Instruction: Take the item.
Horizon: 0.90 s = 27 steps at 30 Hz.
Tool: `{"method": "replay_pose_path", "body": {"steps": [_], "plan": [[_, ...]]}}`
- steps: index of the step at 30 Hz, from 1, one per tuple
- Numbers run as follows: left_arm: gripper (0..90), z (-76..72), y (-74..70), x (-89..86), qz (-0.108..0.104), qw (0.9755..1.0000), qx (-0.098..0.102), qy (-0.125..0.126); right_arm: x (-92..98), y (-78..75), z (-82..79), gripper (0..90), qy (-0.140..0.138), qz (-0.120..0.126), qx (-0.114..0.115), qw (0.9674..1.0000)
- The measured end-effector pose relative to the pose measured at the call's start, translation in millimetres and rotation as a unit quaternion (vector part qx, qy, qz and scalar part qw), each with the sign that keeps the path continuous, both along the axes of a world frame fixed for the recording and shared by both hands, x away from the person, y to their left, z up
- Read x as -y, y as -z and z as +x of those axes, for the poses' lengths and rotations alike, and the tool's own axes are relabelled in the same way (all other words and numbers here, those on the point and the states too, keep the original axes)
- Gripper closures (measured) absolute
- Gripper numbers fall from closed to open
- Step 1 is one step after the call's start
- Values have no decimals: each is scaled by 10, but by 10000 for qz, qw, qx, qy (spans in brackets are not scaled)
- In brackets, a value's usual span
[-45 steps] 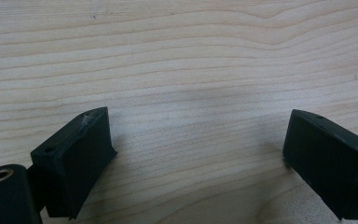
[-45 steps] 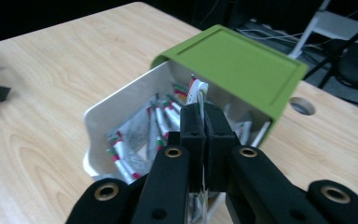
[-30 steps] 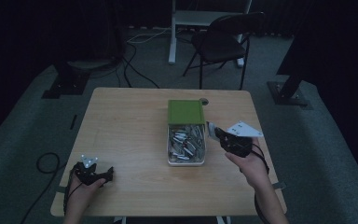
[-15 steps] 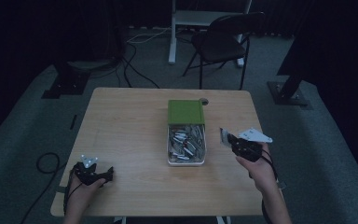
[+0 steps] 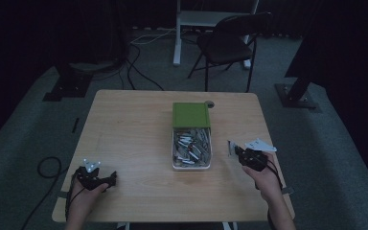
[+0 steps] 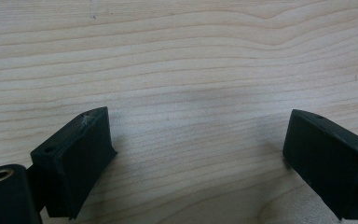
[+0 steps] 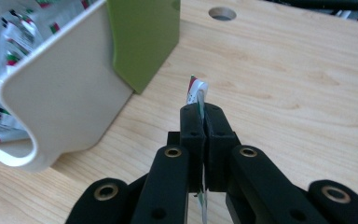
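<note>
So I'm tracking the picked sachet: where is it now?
The sachet is pinched in the right tool, in the high view right of the white bin, low above the table.

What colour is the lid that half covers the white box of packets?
Green: the lid covers the far part of the box, shown best in the high view.

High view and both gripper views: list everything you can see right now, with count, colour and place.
Table: one, light wood, centre; round hole at its far edge.
Bin: one, white, mid-table, far half under a green lid.
Packets in bin: many, silver with red and green print.
Packet: one, silver, pinched in the right gripper, right of the bin.
Folding chair: one, dark, beyond the table.
Cables: dark, on the floor.
Left gripper: black, open, near-left table edge.
Right gripper: black, shut on the packet.
</note>
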<state>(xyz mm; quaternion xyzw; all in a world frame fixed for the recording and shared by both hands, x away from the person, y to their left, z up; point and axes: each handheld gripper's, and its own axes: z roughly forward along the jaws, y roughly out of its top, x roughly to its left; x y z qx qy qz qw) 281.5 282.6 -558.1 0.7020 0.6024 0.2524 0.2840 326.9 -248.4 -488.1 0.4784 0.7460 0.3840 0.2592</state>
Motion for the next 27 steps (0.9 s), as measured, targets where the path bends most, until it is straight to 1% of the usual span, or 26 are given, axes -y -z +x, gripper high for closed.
{"method": "replay_pose_path", "body": {"steps": [4, 6, 8, 9, 13, 17, 20, 27], "plan": [[87, 0, 0, 0, 0, 10000, 1, 0, 45, 77, 17, 883, 64, -24, -97, 9999], [87, 0, 0, 0, -1, 10000, 0, -2, 73, 118, 25, 883, 99, 22, -158, 9998], [87, 0, 0, 0, -1, 10000, 0, 0, 85, 138, 28, 883, 125, 11, -183, 9998], [87, 0, 0, 0, 1, 10000, 0, -1, 114, 173, 34, 883, 182, 9, -237, 9996], [87, 0, 0, 0, 1, 10000, 0, -1, 181, 221, 44, 883, 284, 16, -290, 9992], [87, 0, 0, 0, 1, 10000, 0, 0, 240, 239, 52, 882, 379, 21, -291, 9989], [87, 0, 0, 0, 1, 10000, 1, 0, 321, 277, 65, 881, 533, 46, -367, 9979], [87, 0, 0, 0, 1, 10000, 1, -1, 465, 383, 80, 874, 735, 65, -536, 9958]]}}
